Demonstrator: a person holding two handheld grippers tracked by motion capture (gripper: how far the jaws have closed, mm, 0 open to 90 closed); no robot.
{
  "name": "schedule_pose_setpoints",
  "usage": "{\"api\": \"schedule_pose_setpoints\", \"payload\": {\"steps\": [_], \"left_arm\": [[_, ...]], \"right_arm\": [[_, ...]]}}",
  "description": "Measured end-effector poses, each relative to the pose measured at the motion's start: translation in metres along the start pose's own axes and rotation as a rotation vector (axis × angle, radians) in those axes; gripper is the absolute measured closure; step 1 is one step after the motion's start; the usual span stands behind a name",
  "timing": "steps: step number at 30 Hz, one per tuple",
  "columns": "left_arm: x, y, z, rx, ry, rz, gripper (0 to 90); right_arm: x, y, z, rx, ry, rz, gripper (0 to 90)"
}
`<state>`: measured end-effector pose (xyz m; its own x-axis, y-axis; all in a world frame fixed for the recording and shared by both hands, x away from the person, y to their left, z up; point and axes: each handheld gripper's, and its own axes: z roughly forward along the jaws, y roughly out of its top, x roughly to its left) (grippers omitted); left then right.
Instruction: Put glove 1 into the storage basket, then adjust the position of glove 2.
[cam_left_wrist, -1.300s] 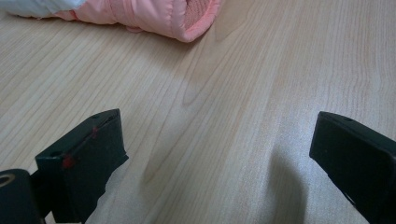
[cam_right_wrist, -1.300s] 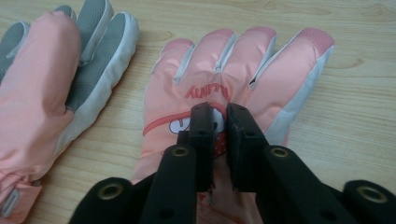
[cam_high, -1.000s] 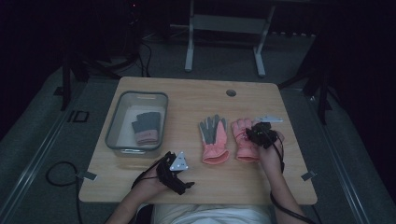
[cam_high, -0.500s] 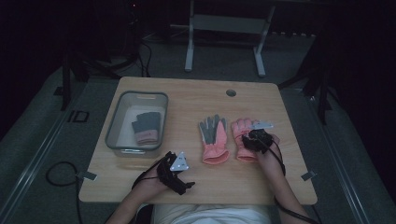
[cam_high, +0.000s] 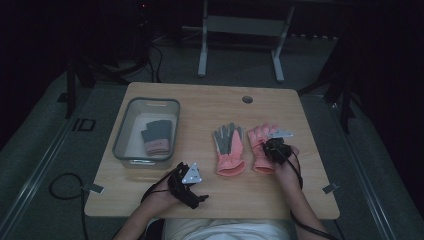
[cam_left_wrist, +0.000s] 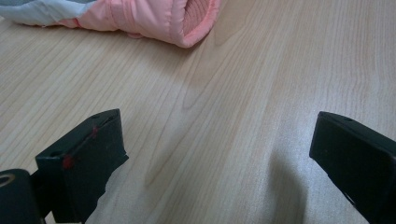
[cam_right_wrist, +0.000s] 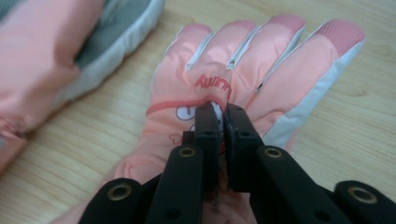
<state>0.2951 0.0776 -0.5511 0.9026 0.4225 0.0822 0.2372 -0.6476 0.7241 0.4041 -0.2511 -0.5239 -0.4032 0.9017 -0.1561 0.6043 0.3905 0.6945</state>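
**Pink glove pinched by the right tongs**

Pale wood runs under everything: the table (cam_high: 210, 107) carries two hands, two gloves and a bin. Nearest the person, at the front edge, the left gripper (cam_high: 192, 186) rests low on the wood, a grey plate on top and its cable trailing off the left side. In the left gripper view its jaws stand wide apart with only bare board between them; the cuff of the left glove (cam_left_wrist: 154, 18) lies well beyond them, untouched.

A little farther in, the right gripper (cam_right_wrist: 222, 119) sits over the right glove (cam_right_wrist: 261, 60). Its jaws have just been closing, and in the right gripper view they are drawn nearly together, clamped on a small fold of pink fabric on the back of the glove, just below the red lettering. From above, that gripper (cam_high: 276, 146) covers the glove's middle, with the fingers of the glove (cam_high: 261, 145) pointing away from the person and the cuff toward them.

Just beside it, on the left, the other glove (cam_high: 230, 150) lies flat, grey palm up, pink cuff nearest the person. The two gloves are close but whether they touch I cannot tell.

Farther left stands a clear bin (cam_high: 121, 131), with a dark grey glove (cam_high: 156, 136) lying inside it. At the far edge of the table is a small round hole (cam_high: 247, 99).
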Motion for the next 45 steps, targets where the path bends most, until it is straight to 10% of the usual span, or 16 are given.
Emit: {"api": "schedule_pose_setpoints", "payload": {"steps": [11, 24, 45], "left_arm": [[0.001, 0.000, 0.000, 0.001, -0.001, 0.006, 2.8], [0.001, 0.001, -0.002, -0.010, 0.005, 0.005, 2.9], [0.001, 0.001, -0.001, 0.000, -0.002, 0.006, 2.9]], "right_arm": [[-0.001, 0.048, -0.067, -0.137, -0.022, 0.048, 86.0], [0.052, 0.089, -0.095, -0.185, 0.055, 0.021, 85.9], [0.106, 0.076, -0.035, -0.036, 0.116, -0.013, 85.2]]}}
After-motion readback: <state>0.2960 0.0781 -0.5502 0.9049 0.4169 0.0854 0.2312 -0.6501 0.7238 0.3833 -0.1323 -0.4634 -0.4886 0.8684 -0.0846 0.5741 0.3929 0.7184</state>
